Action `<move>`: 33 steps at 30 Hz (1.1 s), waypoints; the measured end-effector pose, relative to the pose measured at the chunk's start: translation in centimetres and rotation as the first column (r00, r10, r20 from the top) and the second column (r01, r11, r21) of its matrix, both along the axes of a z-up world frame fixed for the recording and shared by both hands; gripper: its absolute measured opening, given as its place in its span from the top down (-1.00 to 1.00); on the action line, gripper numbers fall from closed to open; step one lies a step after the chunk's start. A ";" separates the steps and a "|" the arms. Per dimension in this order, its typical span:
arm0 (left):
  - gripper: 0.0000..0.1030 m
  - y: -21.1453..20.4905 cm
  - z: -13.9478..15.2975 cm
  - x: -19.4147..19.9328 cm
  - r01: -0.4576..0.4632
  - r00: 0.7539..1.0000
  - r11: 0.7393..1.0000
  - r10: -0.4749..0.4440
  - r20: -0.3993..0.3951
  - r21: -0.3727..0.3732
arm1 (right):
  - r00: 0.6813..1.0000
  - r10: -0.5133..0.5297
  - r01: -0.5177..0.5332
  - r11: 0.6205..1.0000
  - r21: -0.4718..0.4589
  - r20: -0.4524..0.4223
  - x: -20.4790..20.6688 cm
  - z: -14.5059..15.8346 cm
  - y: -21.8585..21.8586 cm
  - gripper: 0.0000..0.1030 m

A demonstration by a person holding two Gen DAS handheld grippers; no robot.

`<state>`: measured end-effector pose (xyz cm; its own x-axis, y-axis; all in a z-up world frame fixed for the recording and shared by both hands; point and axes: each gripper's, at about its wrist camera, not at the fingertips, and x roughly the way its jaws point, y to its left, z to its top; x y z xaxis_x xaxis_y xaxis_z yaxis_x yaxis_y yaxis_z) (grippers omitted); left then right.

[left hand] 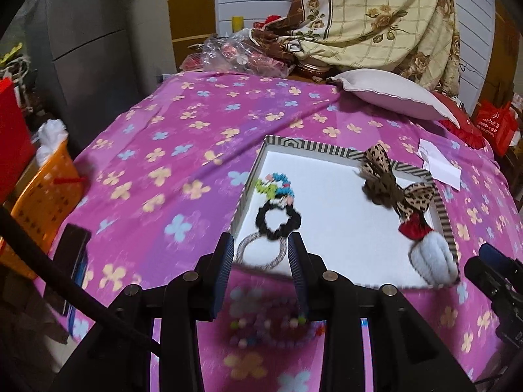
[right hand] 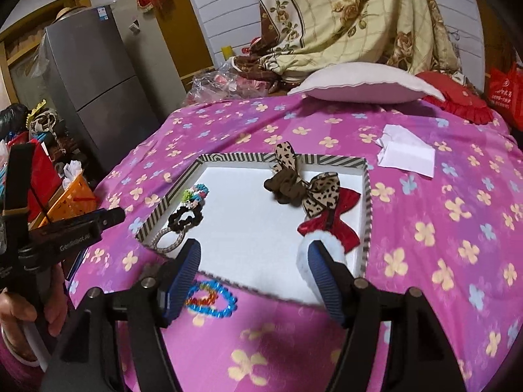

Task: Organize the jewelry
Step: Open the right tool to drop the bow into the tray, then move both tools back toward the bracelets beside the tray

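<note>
On the bed's pink floral sheet, your striped tray holds scrunchies and bows; the beaded bracelets lie just near of it, below both empty, parted jaws.

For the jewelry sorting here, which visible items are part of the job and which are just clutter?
Job items: striped tray, black scrunchie, leopard bow, red bow, blue bead bracelet lying outside the tray.

Clutter: white pillow, folded paper, orange basket, grey fridge.

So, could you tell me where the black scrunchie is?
In the striped tray, by its left wall, the black scrunchie lies between the colourful beaded bracelet and the grey hair tie.
</note>
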<state>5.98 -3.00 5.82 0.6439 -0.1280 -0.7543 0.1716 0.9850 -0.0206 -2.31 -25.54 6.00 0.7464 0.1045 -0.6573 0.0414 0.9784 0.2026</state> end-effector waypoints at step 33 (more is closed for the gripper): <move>0.30 1.8 1.5 -8.6 -0.039 0.996 0.999 0.040 0.074 -0.016 | 0.999 -0.004 0.008 0.997 -0.081 0.048 -6.1 3.3 3.6 -0.65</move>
<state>-2.60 -1.19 7.33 0.7028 -0.1118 -0.7025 0.1338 0.9907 -0.0237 -8.38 -21.97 9.26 0.7777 0.0482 -0.6268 0.0391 0.9914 0.1248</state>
